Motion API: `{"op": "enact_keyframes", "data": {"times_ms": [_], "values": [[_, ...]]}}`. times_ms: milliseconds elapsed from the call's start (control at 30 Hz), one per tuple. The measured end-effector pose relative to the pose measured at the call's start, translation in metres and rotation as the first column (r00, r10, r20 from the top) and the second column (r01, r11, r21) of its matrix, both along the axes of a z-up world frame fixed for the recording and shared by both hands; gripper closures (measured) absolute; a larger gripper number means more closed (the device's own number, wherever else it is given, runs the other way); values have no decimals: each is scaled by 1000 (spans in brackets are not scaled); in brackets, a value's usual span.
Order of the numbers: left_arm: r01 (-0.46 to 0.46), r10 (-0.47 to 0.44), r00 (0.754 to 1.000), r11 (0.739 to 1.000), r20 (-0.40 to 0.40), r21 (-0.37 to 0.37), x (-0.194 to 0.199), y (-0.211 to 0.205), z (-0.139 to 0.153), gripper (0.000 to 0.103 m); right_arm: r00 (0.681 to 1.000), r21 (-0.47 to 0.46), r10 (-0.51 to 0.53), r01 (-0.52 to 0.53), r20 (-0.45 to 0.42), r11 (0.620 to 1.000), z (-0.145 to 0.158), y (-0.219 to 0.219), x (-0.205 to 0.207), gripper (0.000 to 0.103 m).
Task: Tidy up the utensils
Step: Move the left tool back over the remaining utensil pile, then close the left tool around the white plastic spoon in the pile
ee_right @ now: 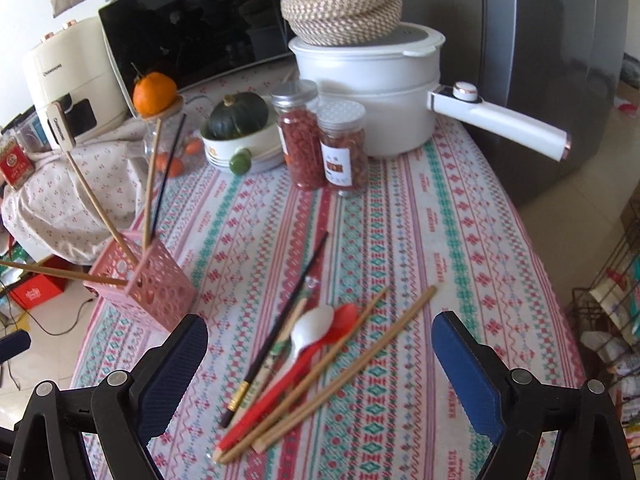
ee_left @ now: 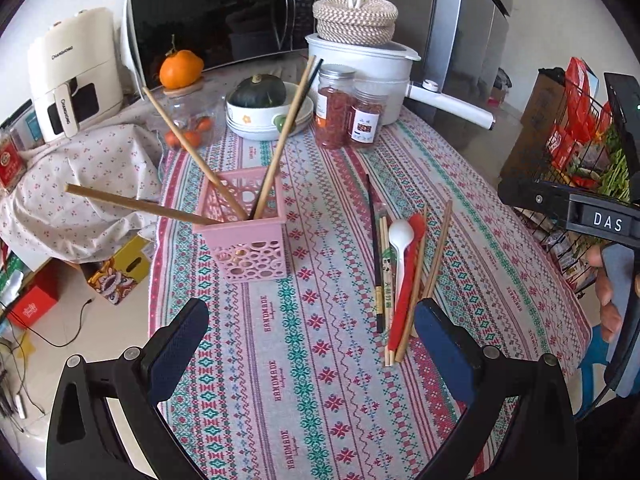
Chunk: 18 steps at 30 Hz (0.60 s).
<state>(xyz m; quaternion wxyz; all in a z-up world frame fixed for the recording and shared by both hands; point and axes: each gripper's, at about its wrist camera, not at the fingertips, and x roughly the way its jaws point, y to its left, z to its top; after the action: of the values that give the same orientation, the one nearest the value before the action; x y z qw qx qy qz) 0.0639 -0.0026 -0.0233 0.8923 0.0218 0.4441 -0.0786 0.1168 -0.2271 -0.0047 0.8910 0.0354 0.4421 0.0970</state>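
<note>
The right gripper (ee_right: 320, 344) is hanging over the patterned tablecloth (ee_right: 460, 240) with its jaws spread wide, holding nothing and touching nothing. Between its fingers, on the cloth below, are lying the loose utensils: a white spoon (ee_right: 312, 328) resting on a red spoon (ee_right: 280, 392), a black chopstick (ee_right: 280, 328) to the left, and wooden chopsticks (ee_right: 340, 372) to the right. The left gripper (ee_left: 312, 320) is likewise standing wide and empty above the cloth. The pink basket (ee_left: 244, 236) is sitting near the table's left edge, with four chopsticks leaning out of it.
</note>
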Motion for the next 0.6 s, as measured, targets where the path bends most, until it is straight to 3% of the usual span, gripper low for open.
{"op": "enact_keyframes", "data": {"times_ms": [200, 500, 600], "values": [[36, -33, 996, 999, -87, 41, 27, -34, -19, 0, 993, -12, -66, 65, -100, 998, -23, -35, 2, 9], [18, -18, 978, 1000, -208, -3, 77, -75, -55, 0, 974, -48, -127, 120, -190, 992, -56, -78, 6, 9], [0, -12, 973, 999, -232, -49, 92, -82, -63, 12, 968, -51, -137, 129, -208, 990, -64, -89, 9, 9]]}}
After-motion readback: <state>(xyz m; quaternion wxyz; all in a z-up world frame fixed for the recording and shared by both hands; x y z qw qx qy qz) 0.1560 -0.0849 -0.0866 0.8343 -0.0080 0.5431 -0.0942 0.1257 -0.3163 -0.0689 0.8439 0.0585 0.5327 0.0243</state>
